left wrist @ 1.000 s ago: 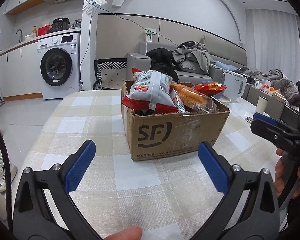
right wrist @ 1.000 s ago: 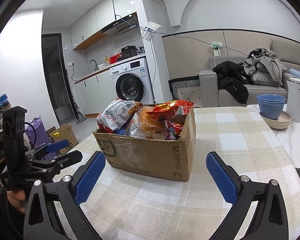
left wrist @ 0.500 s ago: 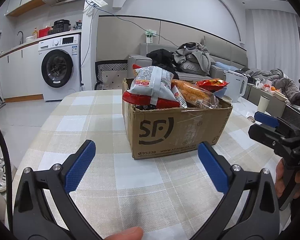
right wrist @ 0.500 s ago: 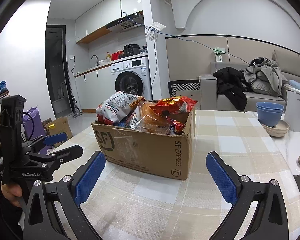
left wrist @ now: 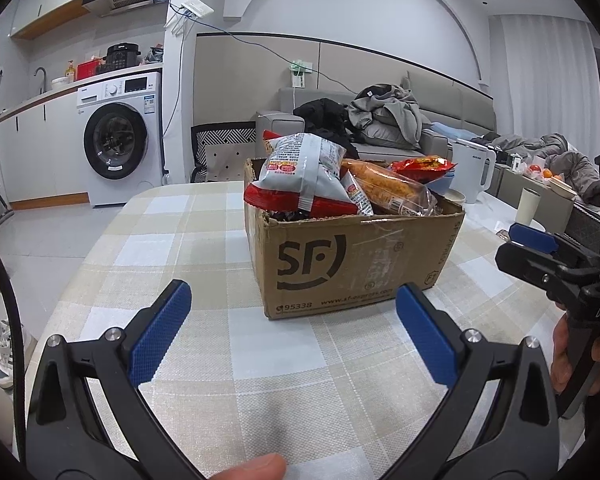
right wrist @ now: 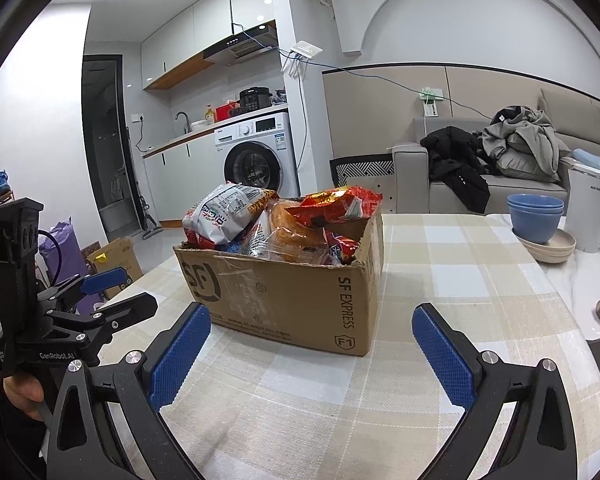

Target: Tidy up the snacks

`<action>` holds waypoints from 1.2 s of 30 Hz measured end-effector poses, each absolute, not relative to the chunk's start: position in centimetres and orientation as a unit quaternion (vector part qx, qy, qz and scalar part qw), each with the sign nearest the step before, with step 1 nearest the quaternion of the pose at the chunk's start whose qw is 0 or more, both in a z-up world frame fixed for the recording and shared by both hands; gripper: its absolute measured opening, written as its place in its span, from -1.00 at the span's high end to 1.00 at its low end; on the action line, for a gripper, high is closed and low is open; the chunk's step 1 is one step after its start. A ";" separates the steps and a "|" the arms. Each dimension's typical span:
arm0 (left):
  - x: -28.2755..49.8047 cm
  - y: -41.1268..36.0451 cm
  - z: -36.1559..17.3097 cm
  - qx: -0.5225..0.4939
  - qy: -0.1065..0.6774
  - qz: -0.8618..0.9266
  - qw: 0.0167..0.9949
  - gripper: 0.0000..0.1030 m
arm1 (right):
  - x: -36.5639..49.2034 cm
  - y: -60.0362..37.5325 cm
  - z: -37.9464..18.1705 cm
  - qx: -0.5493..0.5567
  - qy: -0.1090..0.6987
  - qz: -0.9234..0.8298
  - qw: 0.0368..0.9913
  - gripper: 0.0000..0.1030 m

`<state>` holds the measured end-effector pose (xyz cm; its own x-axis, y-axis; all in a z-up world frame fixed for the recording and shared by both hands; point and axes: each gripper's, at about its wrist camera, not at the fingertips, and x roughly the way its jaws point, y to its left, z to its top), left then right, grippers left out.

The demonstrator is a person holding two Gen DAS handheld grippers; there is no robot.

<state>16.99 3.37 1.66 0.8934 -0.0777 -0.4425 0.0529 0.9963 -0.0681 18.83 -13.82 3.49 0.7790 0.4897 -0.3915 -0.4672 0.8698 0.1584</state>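
A brown cardboard box [left wrist: 352,256] [right wrist: 284,296] stands on the checked tablecloth [left wrist: 204,248], heaped with snack bags. A grey-and-red bag [left wrist: 300,168] [right wrist: 224,216] lies on top, with an orange wrapped bun [left wrist: 388,188] [right wrist: 296,236] and a red bag [left wrist: 420,166] [right wrist: 336,204] beside it. My left gripper [left wrist: 292,332] is open and empty, short of the box's near face. My right gripper [right wrist: 312,352] is open and empty too, facing the box's corner. Each gripper shows at the edge of the other's view, the right gripper [left wrist: 540,248] and the left gripper [right wrist: 104,292].
Stacked blue bowls [right wrist: 536,216] on a plate and a white kettle [right wrist: 592,208] stand at the table's right. A white cup [left wrist: 530,206] sits further off. A washing machine [left wrist: 120,144], a sofa with piled clothes [right wrist: 516,144] and a floor carton [right wrist: 116,260] lie beyond the table.
Both grippers have sunk lower and drawn slightly nearer the box, so it looms higher in both views. The jaws stayed open and nothing was touched.
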 end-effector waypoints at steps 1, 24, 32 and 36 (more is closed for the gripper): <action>17.0 3.3 1.6 -0.028 0.229 -0.033 0.972 -0.98 | 18.8 -13.8 3.5 0.027 0.215 0.254 0.943 -0.99; 17.0 3.2 1.5 -0.028 0.228 -0.033 0.973 -0.98 | 18.5 -13.9 3.5 0.022 0.213 0.254 0.943 -0.99; 17.0 3.2 1.5 -0.028 0.228 -0.033 0.973 -0.98 | 18.5 -13.9 3.4 0.022 0.214 0.255 0.943 -0.99; 16.9 3.3 1.5 -0.028 0.228 -0.033 0.973 -0.98 | 18.5 -13.9 3.4 0.022 0.213 0.254 0.943 -0.99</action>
